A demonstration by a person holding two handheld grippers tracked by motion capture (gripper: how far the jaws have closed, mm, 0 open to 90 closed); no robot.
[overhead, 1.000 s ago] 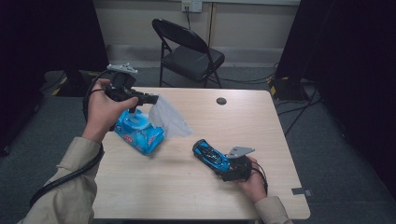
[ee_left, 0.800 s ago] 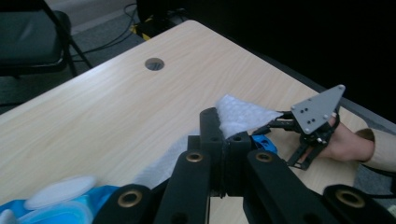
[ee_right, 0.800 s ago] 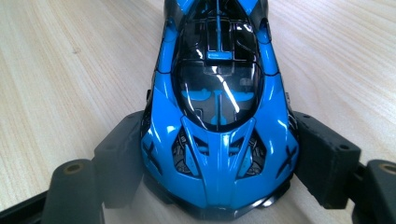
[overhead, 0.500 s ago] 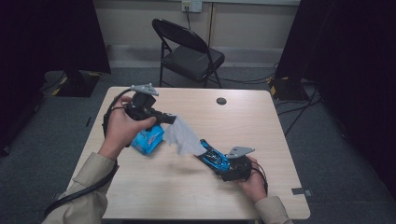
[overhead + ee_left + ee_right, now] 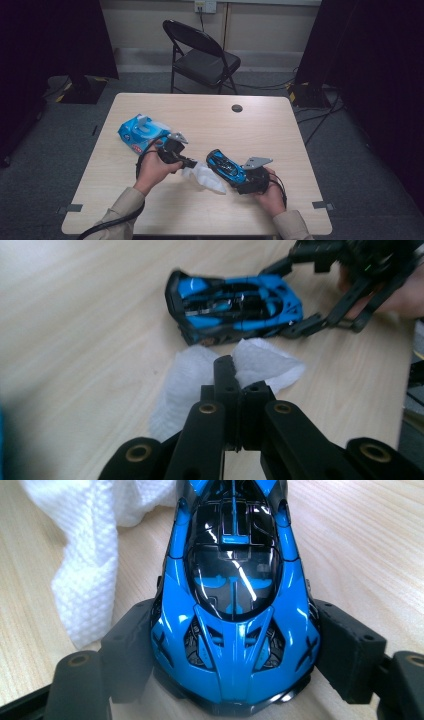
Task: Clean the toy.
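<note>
Two tools engaged: right tool [image 5: 235, 680] clamps the blue toy car [image 5: 226, 167] at mid-surface, left tool [image 5: 235, 371] pinches a white wipe [image 5: 205, 178] just beside it; risk, as I judge, that a hard rub twists the car loose or the wipe slips free.

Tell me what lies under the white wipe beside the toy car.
Bare wooden table shows around the white wipe, pinched by the left gripper beside the blue toy car. The tabletop directly beneath is covered.
</note>
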